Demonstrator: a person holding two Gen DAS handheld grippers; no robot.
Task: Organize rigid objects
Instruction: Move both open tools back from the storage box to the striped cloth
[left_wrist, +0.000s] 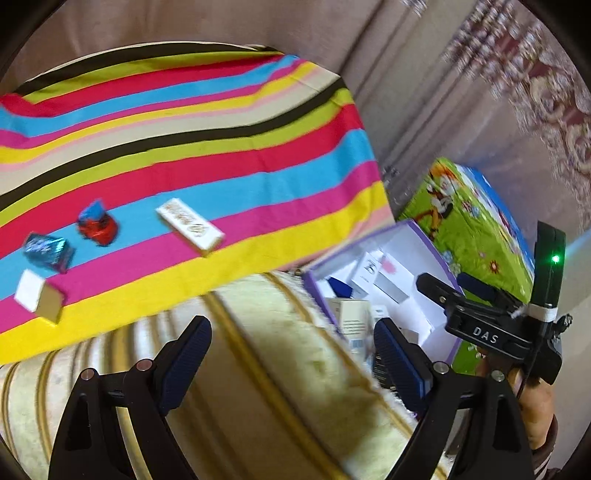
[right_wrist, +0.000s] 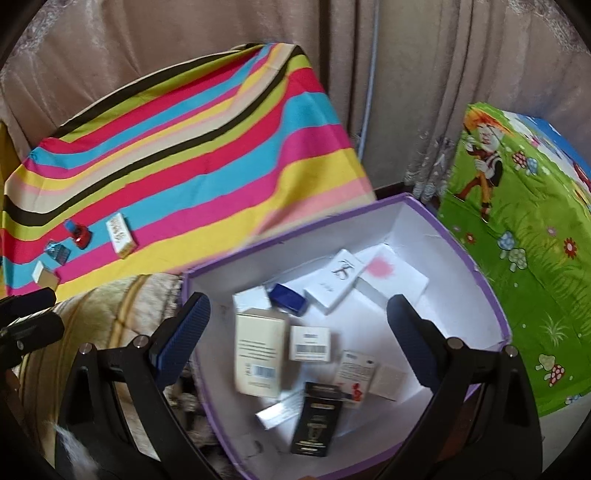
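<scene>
Left tongs (left_wrist: 291, 354): spread wide, nothing between the pads, hanging over the cream rug (left_wrist: 280, 369).
Right tongs (right_wrist: 299, 328): spread wide as well, empty, poised straight above the purple-rimmed box (right_wrist: 491, 295).
Task's things, gathered: a heap of small cartons lies in the box below the right tongs, among them a tall cream carton (right_wrist: 258, 354), a black carton (right_wrist: 316, 421) and a blue cap-like piece (right_wrist: 288, 299).
Task's things, loose: ahead and to the left of the left tongs, on the striped cloth (left_wrist: 221, 110), lie a long white carton (left_wrist: 190, 226), a red toy car (left_wrist: 99, 223), a shiny blue packet (left_wrist: 50, 249) and a white-and-tan box (left_wrist: 38, 301), all apart from one another.
Risk: the cloth is slack and wrinkled, so I judge a low approach could snag it and drag the loose pieces together.
Risk: the toy car may roll away from closing pads.
Risk: the heap is untidy, so a dropped carton could land on edge or tip over the rim.
Hard to make out: the left view is smeared, and the print on the long carton is unreadable.
Hidden: the right tongs' fingers cover parts of the box walls, and its near corner is cut off.
</scene>
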